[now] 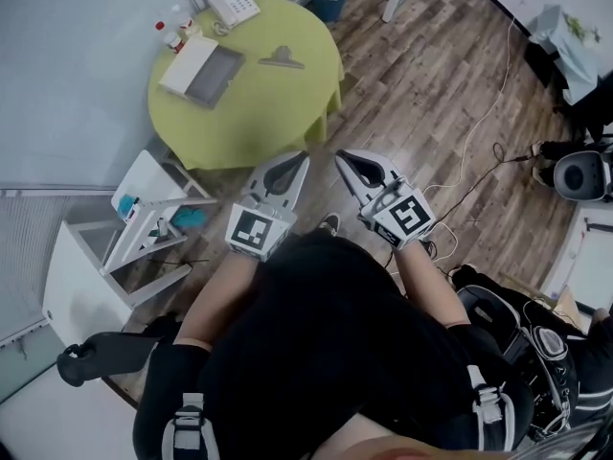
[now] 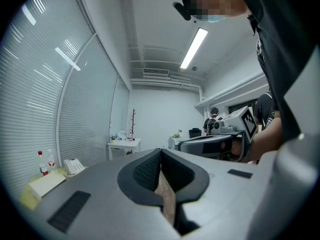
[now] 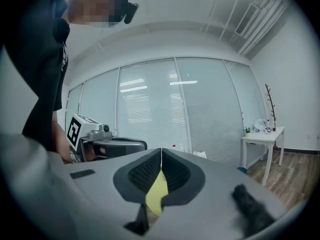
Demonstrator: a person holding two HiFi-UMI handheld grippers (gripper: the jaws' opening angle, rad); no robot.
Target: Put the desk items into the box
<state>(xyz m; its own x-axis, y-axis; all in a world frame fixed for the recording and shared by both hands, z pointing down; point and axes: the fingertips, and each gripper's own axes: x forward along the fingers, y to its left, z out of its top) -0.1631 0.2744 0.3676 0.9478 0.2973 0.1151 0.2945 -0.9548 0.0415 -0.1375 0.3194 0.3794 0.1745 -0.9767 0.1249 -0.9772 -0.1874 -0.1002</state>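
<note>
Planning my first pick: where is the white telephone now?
Head view, upper left: the white telephone sits at the green table's far edge, right of the small bottles, beyond the binder clip.

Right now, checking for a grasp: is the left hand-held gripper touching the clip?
Apart. The head view shows the left hand-held gripper well short of the clip.

A yellow-green cloth is seen on the round counter (image 1: 287,113) at upper left of the head view, with a white telephone (image 1: 234,5) at its top edge. The floor (image 1: 431,94) is patterned in brown wood planks. Black-and-white square markers are borne by the pale grey left gripper (image 1: 299,161) and right gripper (image 1: 343,159).
</note>
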